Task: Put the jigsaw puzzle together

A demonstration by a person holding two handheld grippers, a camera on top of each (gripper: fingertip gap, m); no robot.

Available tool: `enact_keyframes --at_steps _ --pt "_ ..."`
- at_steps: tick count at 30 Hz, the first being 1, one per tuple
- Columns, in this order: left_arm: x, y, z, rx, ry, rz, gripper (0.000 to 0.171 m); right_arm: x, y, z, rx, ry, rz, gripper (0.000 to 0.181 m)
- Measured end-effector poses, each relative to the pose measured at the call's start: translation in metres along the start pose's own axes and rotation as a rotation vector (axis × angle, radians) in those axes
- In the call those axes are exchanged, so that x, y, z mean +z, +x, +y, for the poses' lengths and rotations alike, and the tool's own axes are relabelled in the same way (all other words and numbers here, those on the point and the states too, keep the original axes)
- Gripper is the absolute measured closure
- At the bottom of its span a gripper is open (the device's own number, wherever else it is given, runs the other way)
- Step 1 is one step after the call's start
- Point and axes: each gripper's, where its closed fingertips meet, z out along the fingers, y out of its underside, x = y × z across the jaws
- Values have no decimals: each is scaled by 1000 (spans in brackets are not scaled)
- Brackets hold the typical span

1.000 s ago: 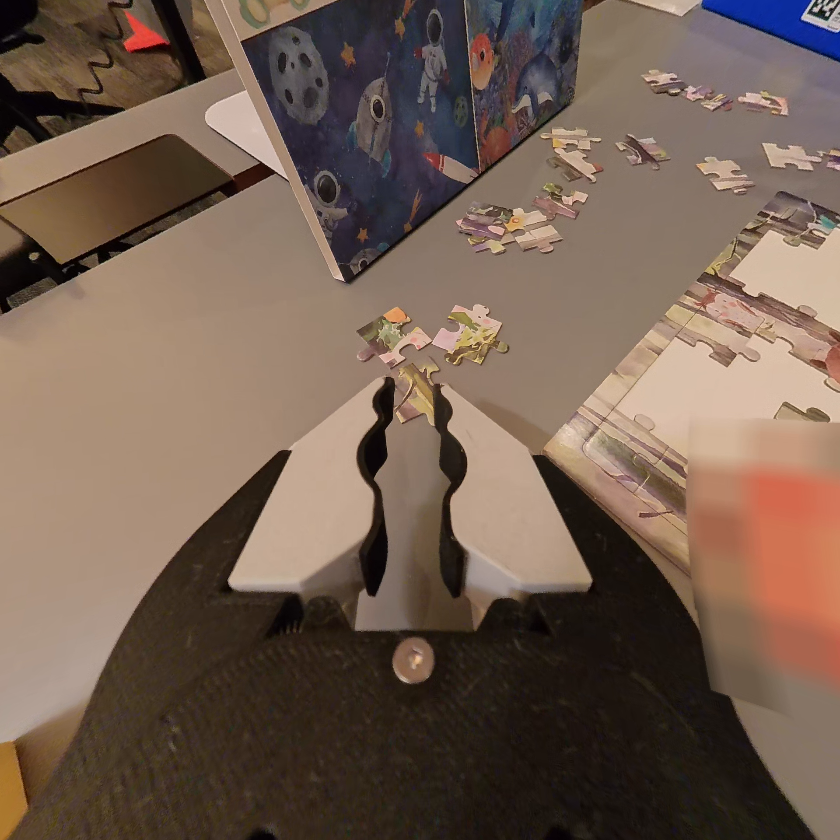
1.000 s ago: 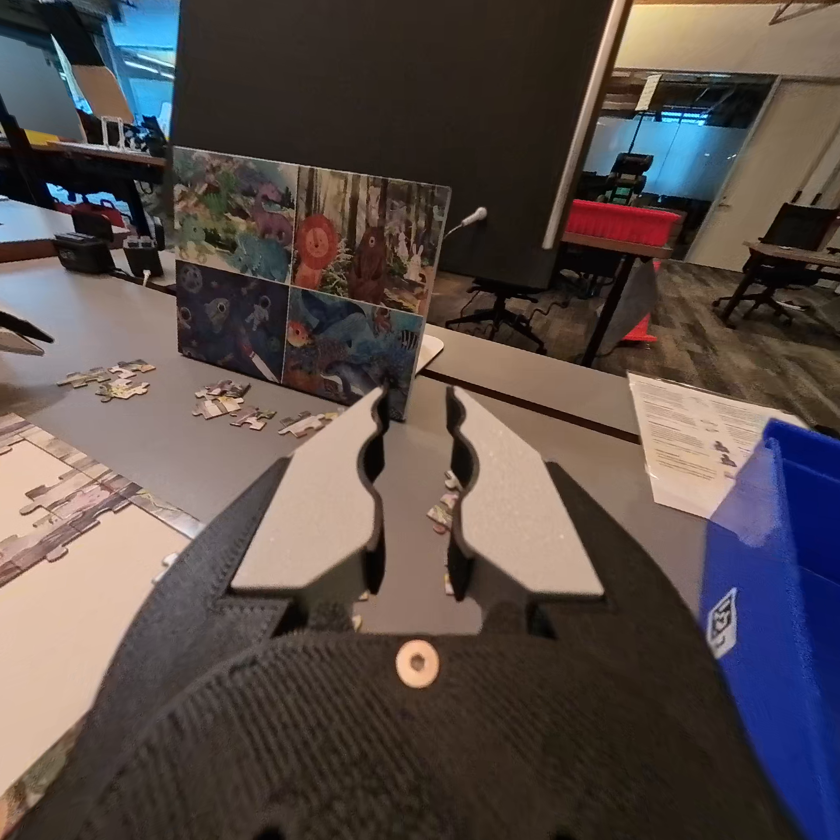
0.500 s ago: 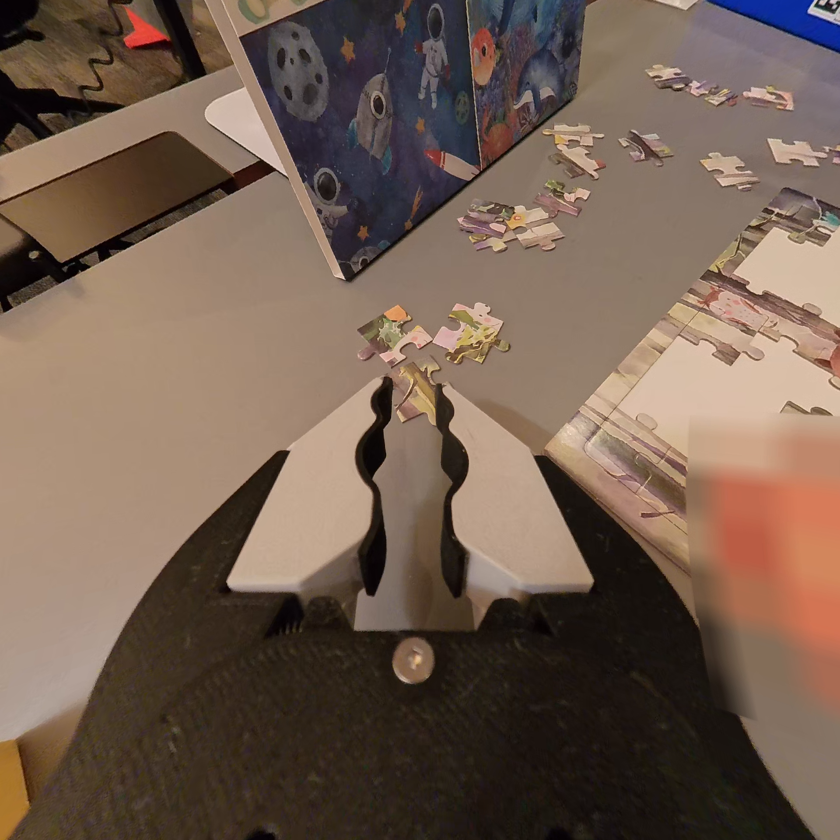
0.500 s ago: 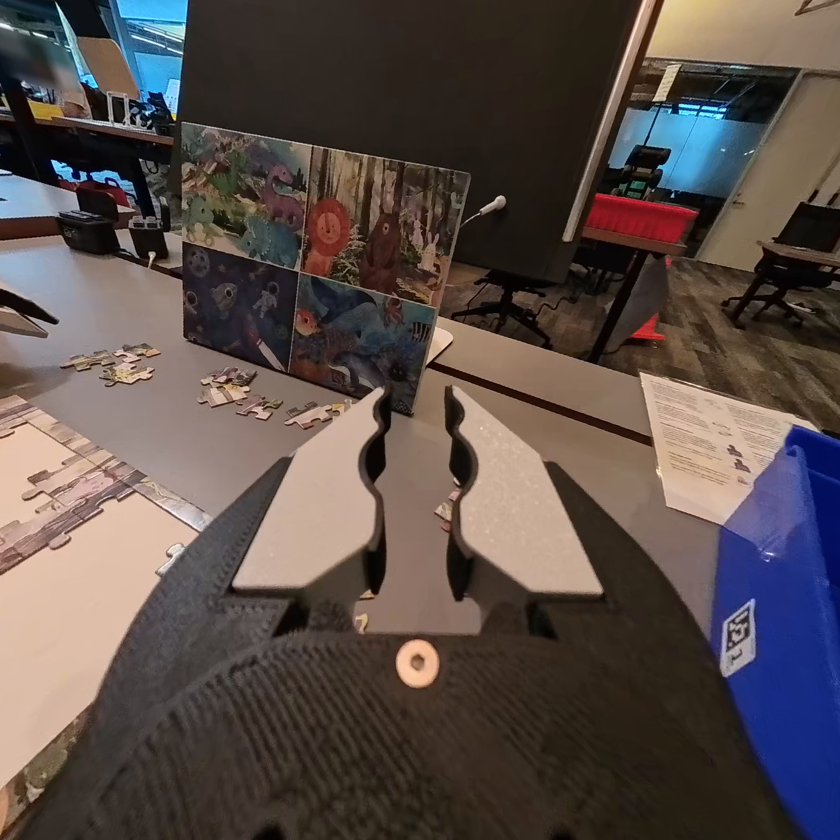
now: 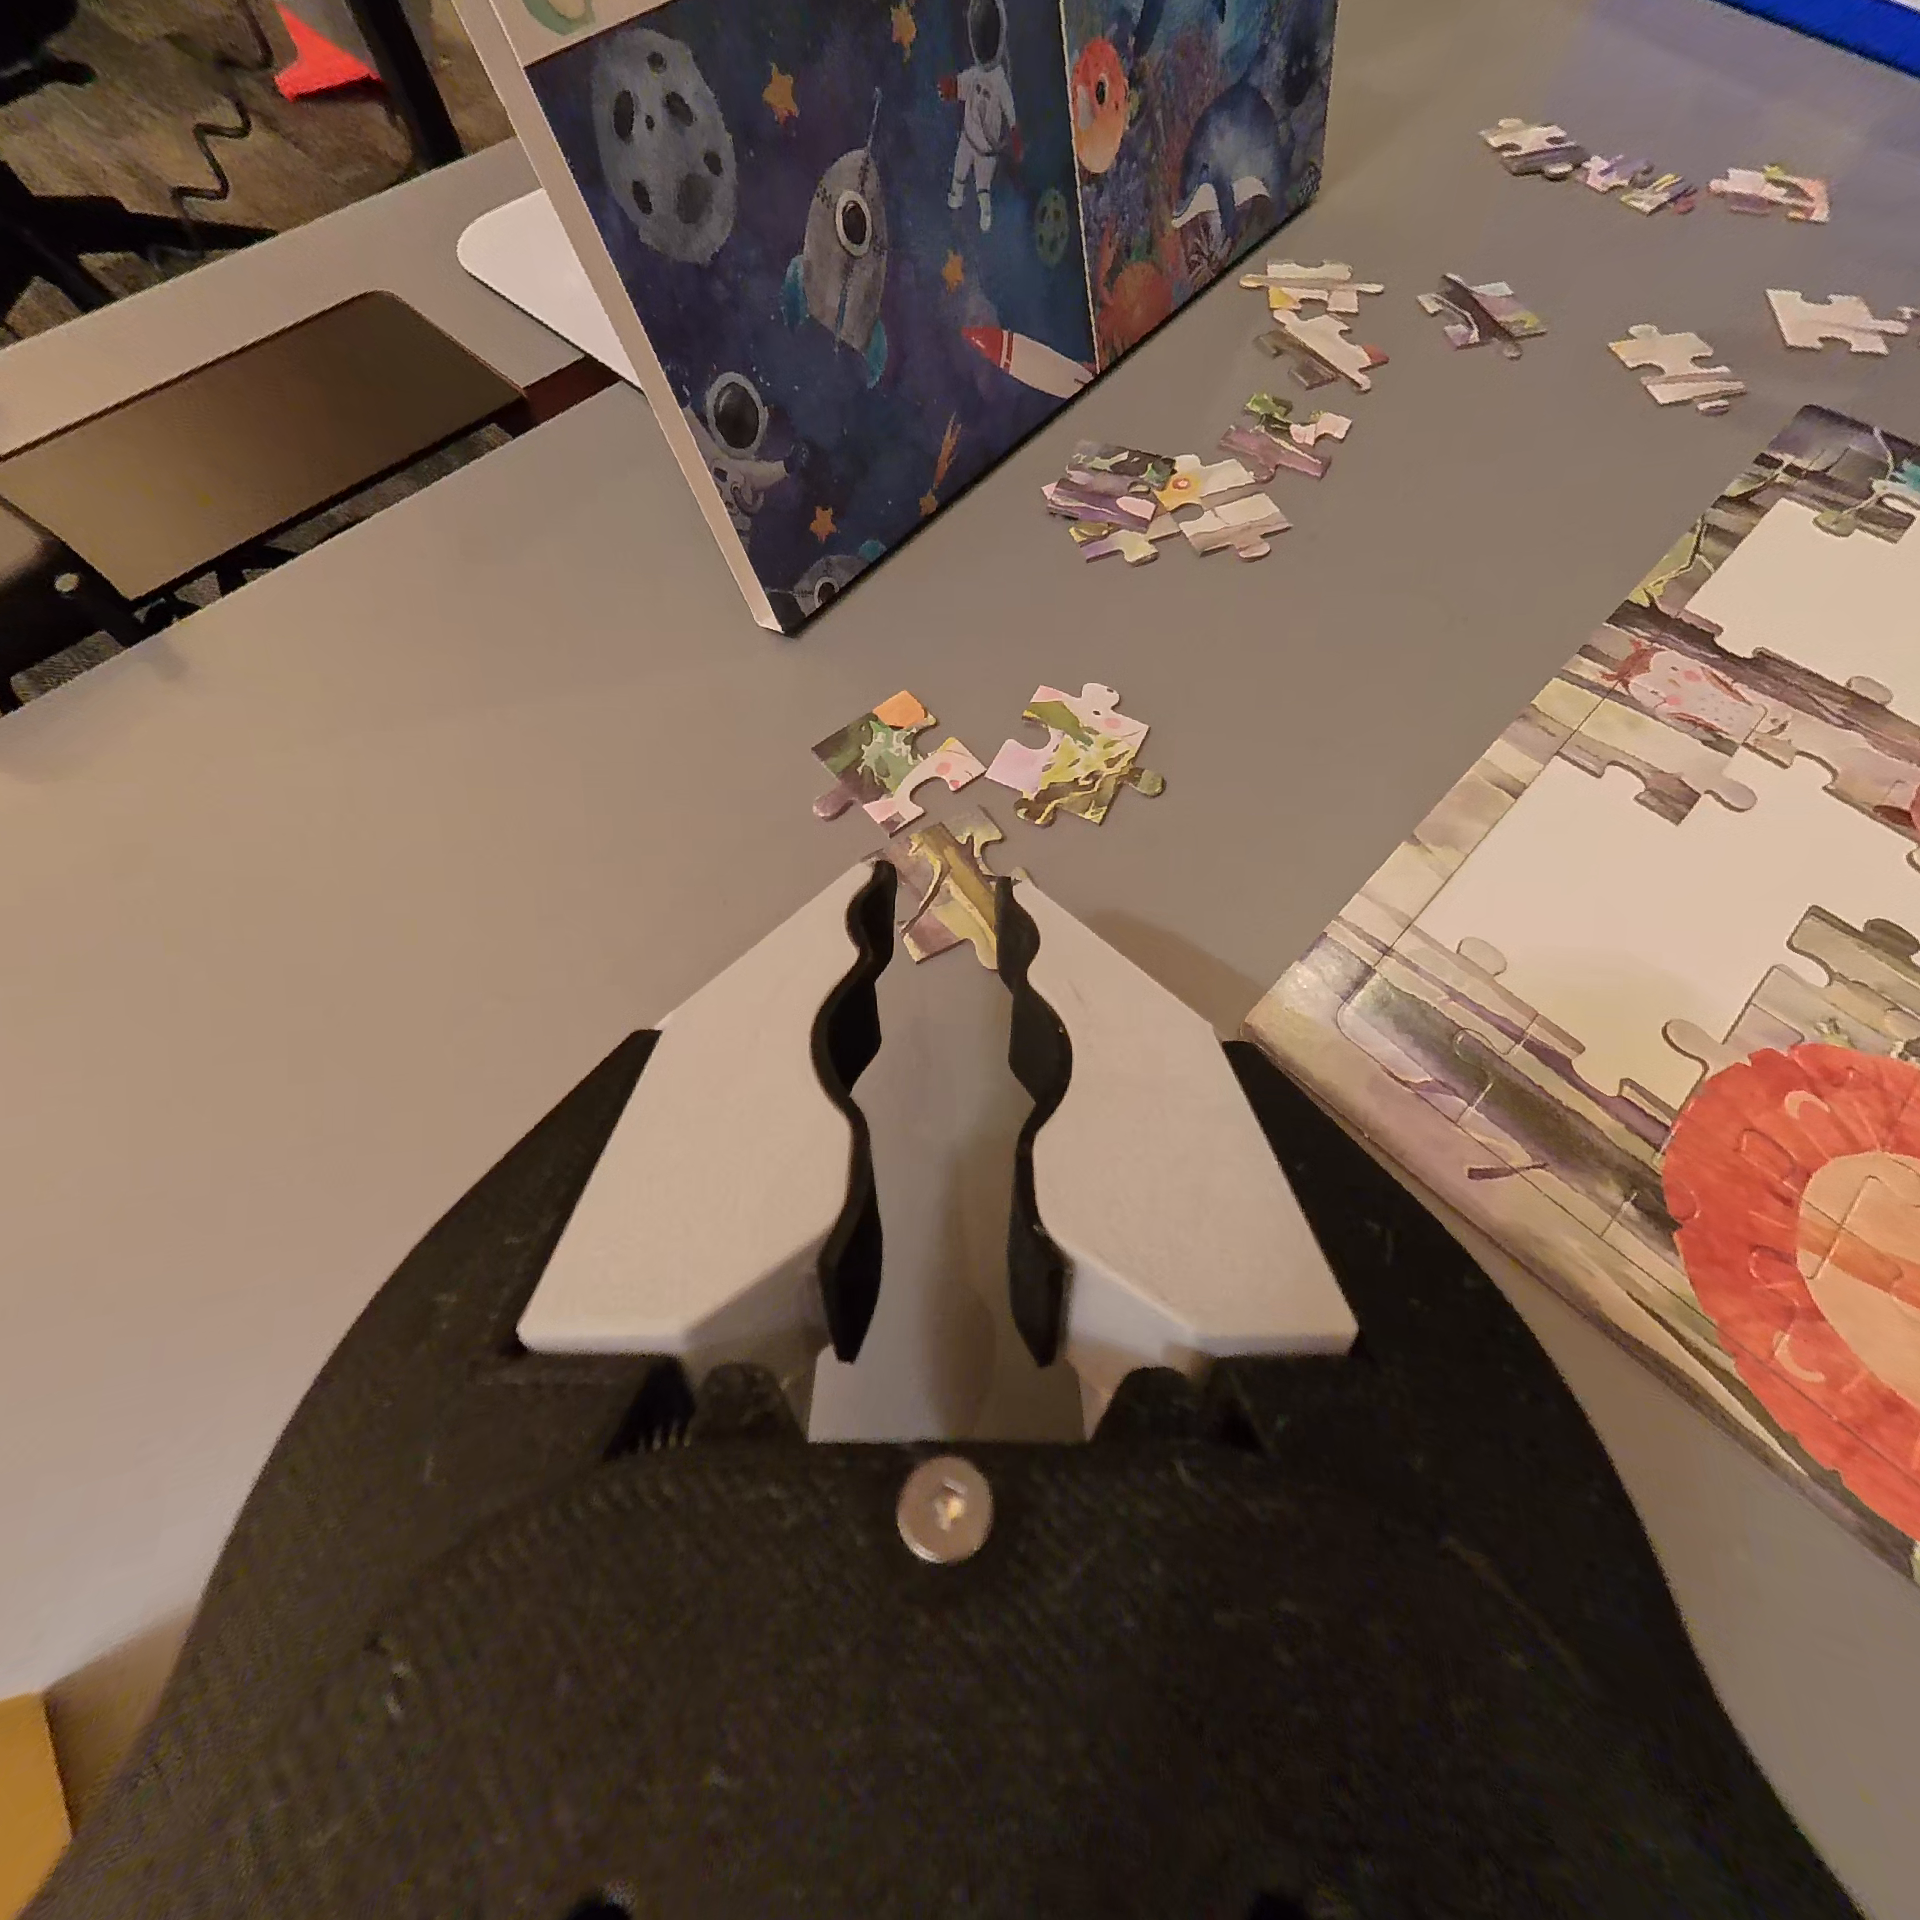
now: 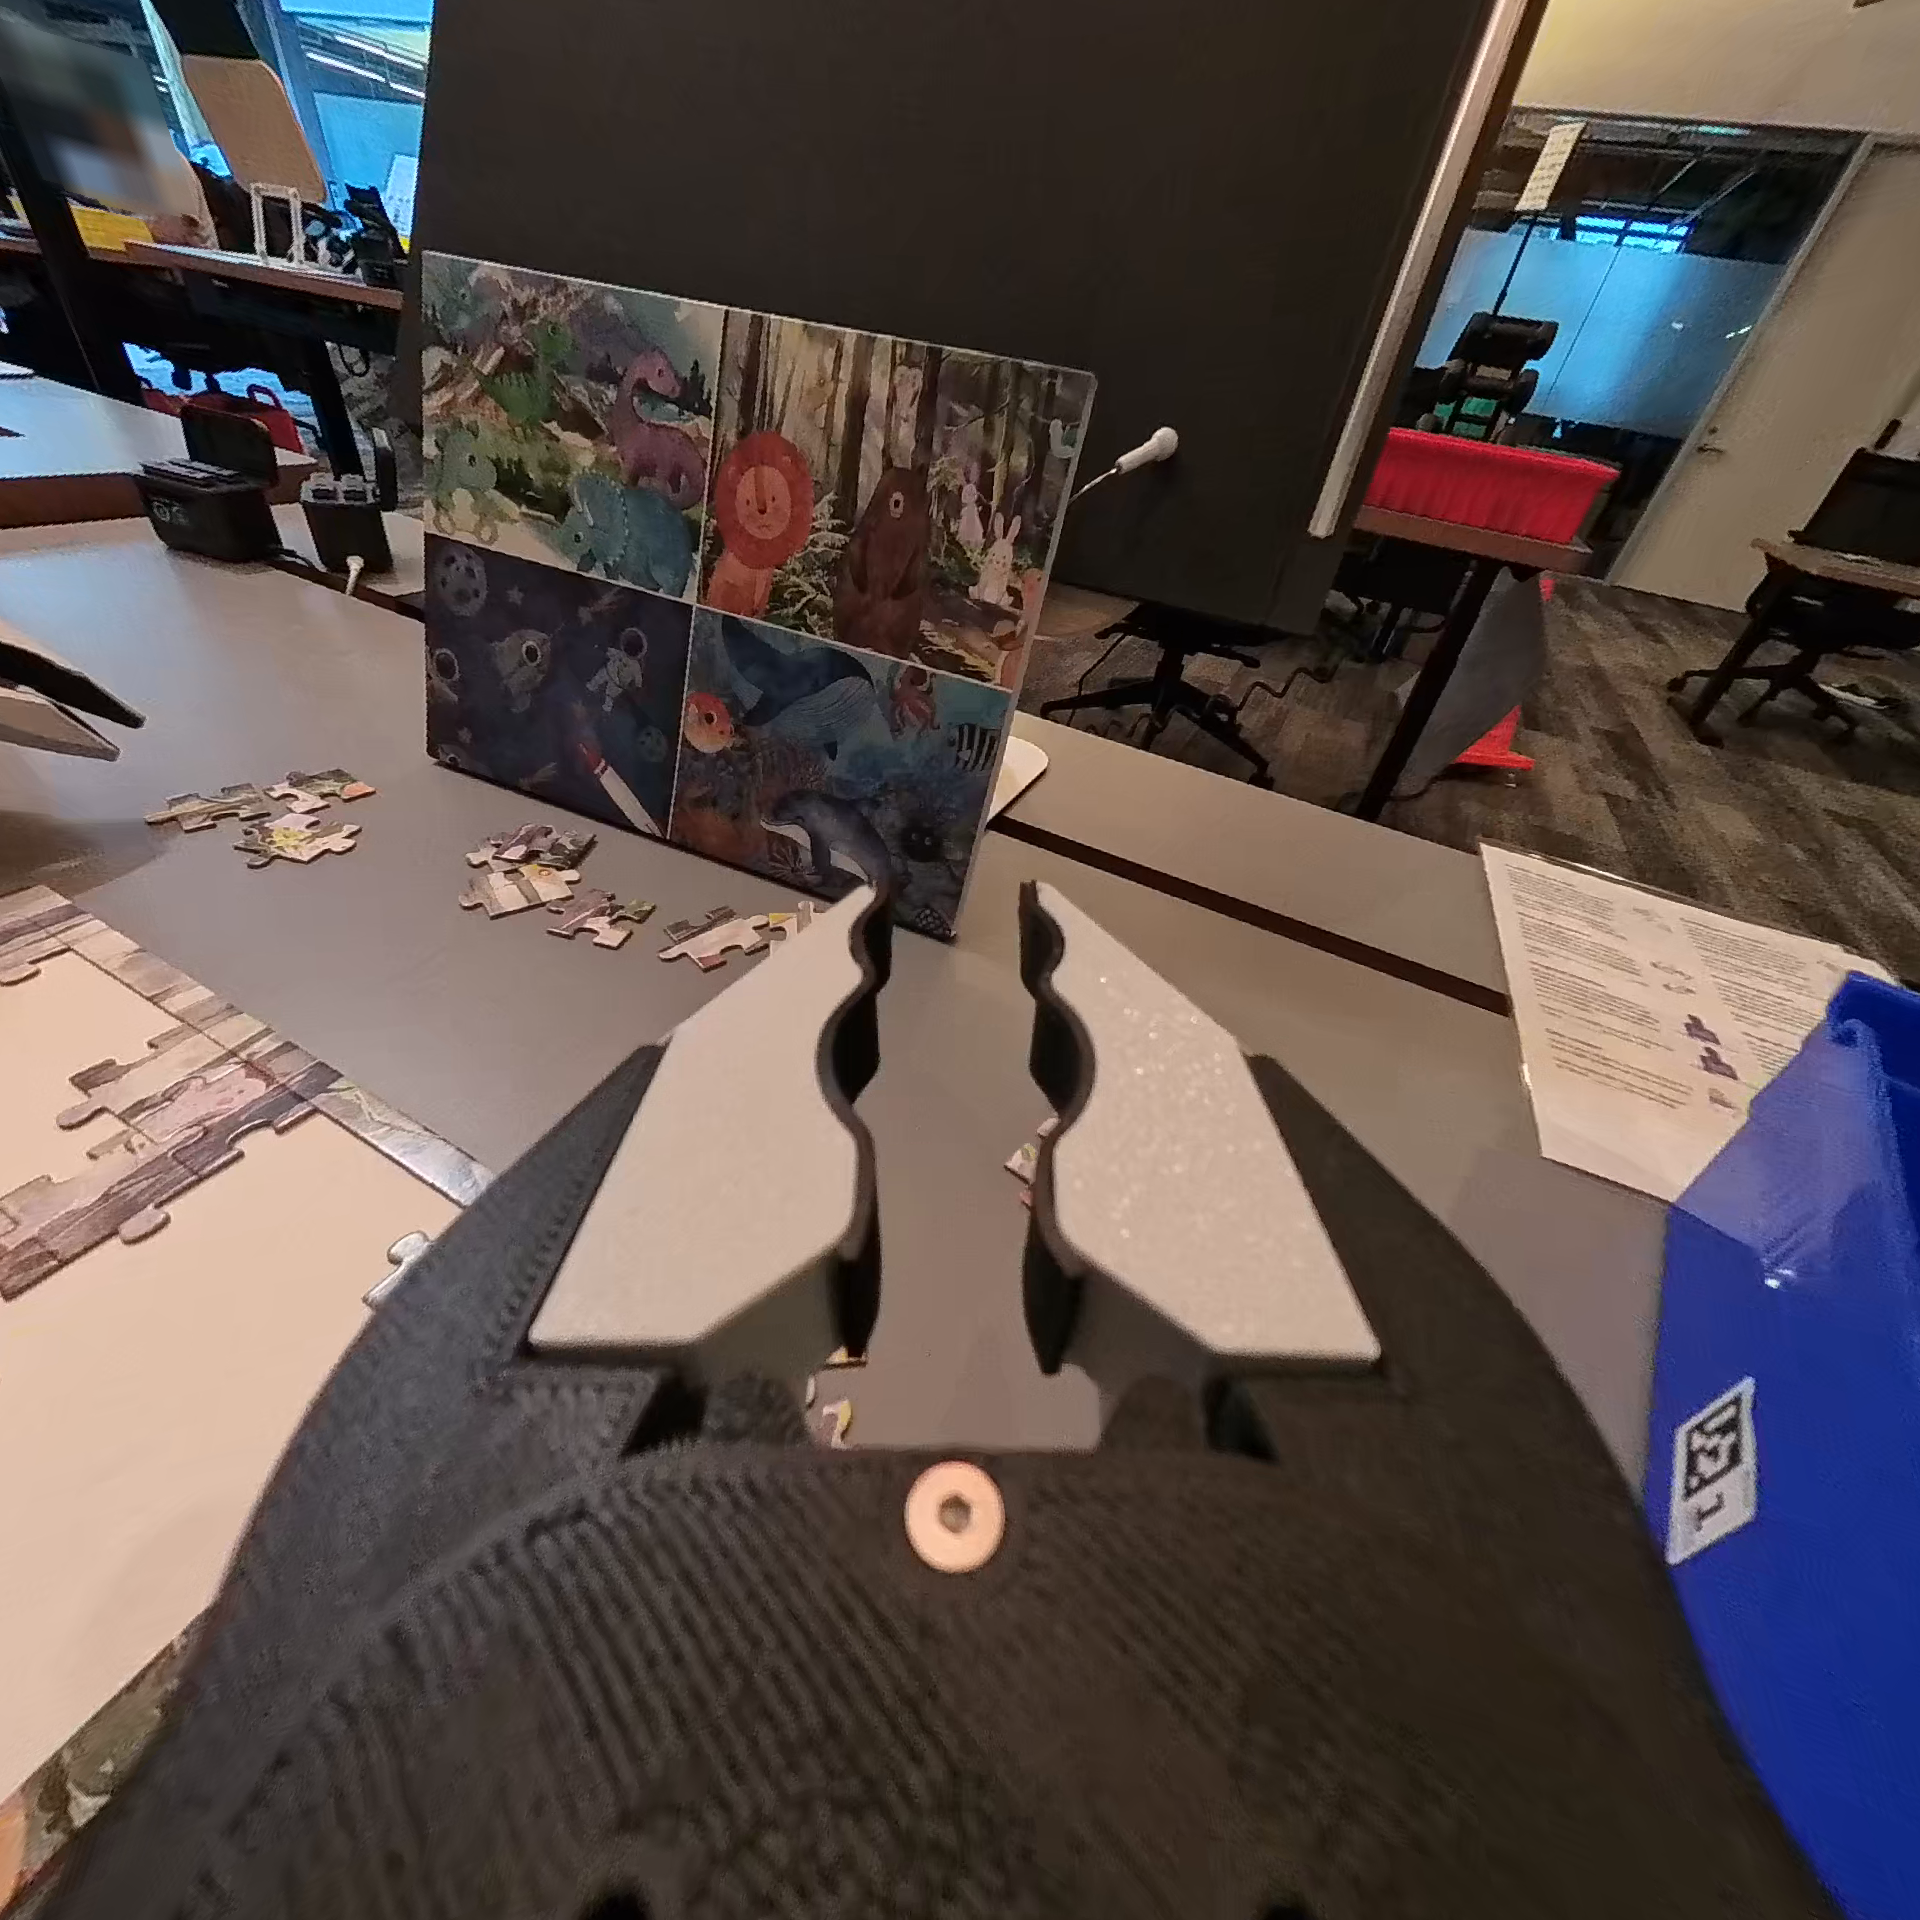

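Grey desk (image 5: 395, 790) under warm office light; dark partition and office chairs beyond, seen only from the right wrist.

Left claw (image 5: 943, 888): narrow gap, tips bracketing a yellow-green puzzle piece (image 5: 948, 883) that lies flat on the desk. Both fingertips sit against its edges; cannot tell whether it is truly pinched or only fenced in. Two more loose pieces (image 5: 987, 758) lie just beyond at 12 o'clock, nearly touching the first.

Right claw (image 6: 954, 902): moderately open, nothing between the fingers, held above the desk. A piece or two shows through the gap, lying on the desk below.

Puzzle board (image 5: 1621, 935) at 3 o'clock of the left claw: border assembled, orange lion mane filled in at the near end, white interior mostly bare. From the right wrist the same board (image 6: 156, 1195) lies at 9 o'clock.

Left view only: lion mane, and scattered pieces (image 5: 1174, 499) at 1 o'clock near the picture stand.

Right view only: full four-panel reference picture (image 6: 727, 603) standing upright at 12 o'clock, printed paper sheet (image 6: 1621, 1029) at 2 o'clock, blue bin (image 6: 1797, 1403) at 3 o'clock, and the other claw's tip at the far 9 o'clock edge.
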Motion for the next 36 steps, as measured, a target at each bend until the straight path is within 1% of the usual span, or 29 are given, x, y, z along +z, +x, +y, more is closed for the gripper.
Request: enact_keyframes --at_steps 12,36 --pt "1 0 0 3 -6 -1 154 4 -4 7 -18 -33 -8 159" --pt "2 1 2 10 -16 -4 153 6 -5 10 -21 -52 -10 158"
